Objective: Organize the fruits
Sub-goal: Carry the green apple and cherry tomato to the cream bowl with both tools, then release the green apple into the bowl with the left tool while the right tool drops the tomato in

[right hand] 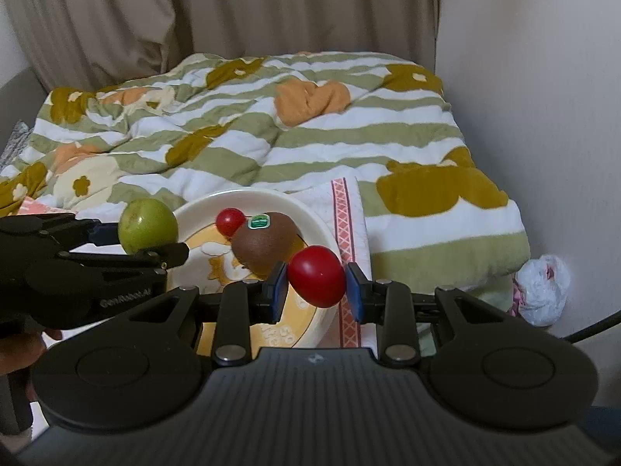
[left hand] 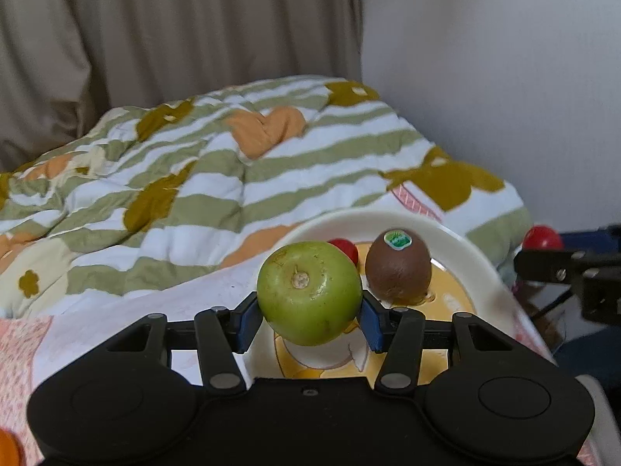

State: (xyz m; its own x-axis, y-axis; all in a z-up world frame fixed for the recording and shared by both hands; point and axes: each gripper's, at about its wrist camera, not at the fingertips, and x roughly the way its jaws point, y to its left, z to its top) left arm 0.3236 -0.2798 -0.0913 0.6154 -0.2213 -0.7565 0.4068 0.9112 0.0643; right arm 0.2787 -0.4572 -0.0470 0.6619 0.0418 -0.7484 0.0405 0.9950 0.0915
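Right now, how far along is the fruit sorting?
Done: a kiwi and a small red tomato sit in the plate. In hand: the left gripper holds a green apple, the right gripper a larger red tomato, both over the plate. Left: setting both down.

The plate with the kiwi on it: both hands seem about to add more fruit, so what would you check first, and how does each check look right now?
1. Left gripper holds the green apple firmly: ok.
2. Right gripper holds the red tomato firmly: ok.
3. Plate has bare space left near its front: ok.
4. Kiwi and small tomato sit inside the plate: ok.
5. The two grippers are apart, not touching: ok.
6. Plate rests steady on the soft bedding: cannot tell.
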